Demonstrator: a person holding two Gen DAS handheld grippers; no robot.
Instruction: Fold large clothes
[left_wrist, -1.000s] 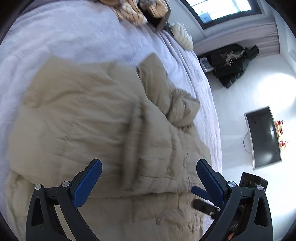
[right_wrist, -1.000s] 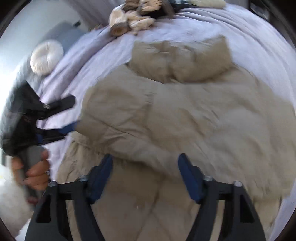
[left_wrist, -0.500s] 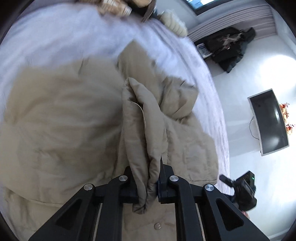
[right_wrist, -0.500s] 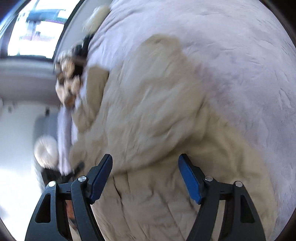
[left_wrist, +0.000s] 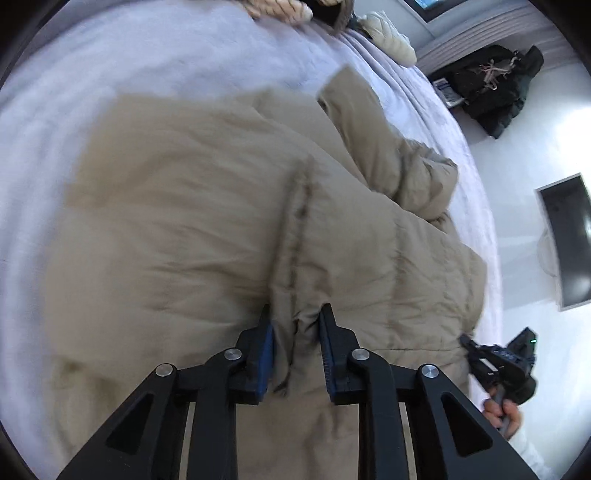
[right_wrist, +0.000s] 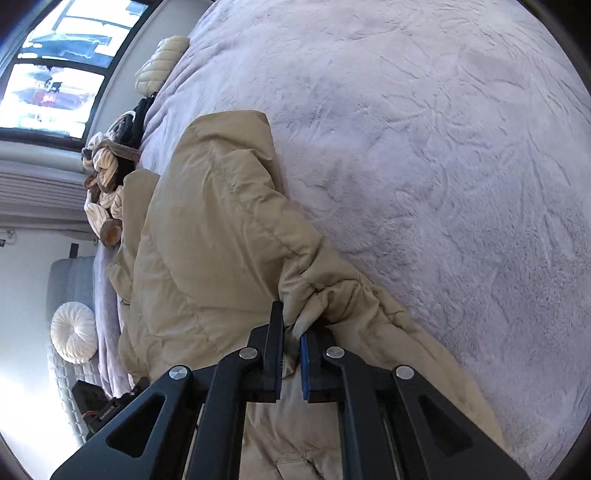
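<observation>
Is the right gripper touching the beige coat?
Touching. The right wrist view shows the right gripper with a fold of the beige coat pinched between its blue pads.

A beige padded coat (left_wrist: 207, 221) covers the near half of a lavender bedspread (right_wrist: 443, 147). Open bedspread lies clear from 12 to 3 o'clock in the right wrist view and from 9 to 12 o'clock in the left wrist view. A heap of cream and brown knitwear (right_wrist: 105, 184) and a cream cushion (left_wrist: 391, 40) crowd the far edge. The bare white floor (left_wrist: 517, 155) at 2 o'clock holds a dark bag (left_wrist: 495, 85).
</observation>
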